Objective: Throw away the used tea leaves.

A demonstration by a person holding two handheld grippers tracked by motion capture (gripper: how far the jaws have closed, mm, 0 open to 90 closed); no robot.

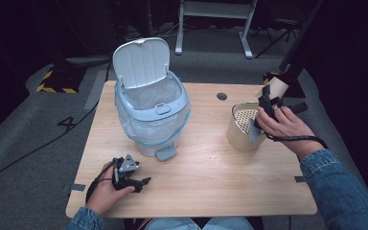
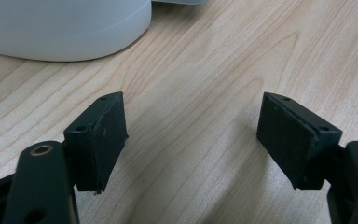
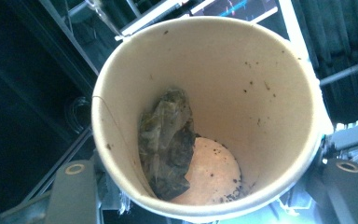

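One paper cup [image 3: 205,116] sat clamped between the jaws of the right gripper [image 1: 268,108], its mouth turned toward that gripper's camera. Inside it, a dark, wet tea bag [image 3: 168,144] clung to the wall and reached down to the pale bottom, with small specks of tea scattered over the cup's inner side. From above, the cup [image 1: 277,87] showed as a pale tube held up at the far right of the table [image 1: 206,163], just past a gold-coloured cylindrical container [image 1: 242,127] with a perforated insert at its top. The right hand [image 1: 287,127] gripped the tool just beside that container.

Toward the middle left of the table stood a light blue and white pedal bin [image 1: 151,115], its lid swung up and a clear liner showing inside, the pedal facing the person. Well apart from the cup, the left gripper [image 1: 143,181] rested low at the near left of the table in the left hand [image 1: 106,189]. Its two black jaws stood wide apart with bare wood between them, and the bin's white base [image 2: 65,28] lay just ahead.
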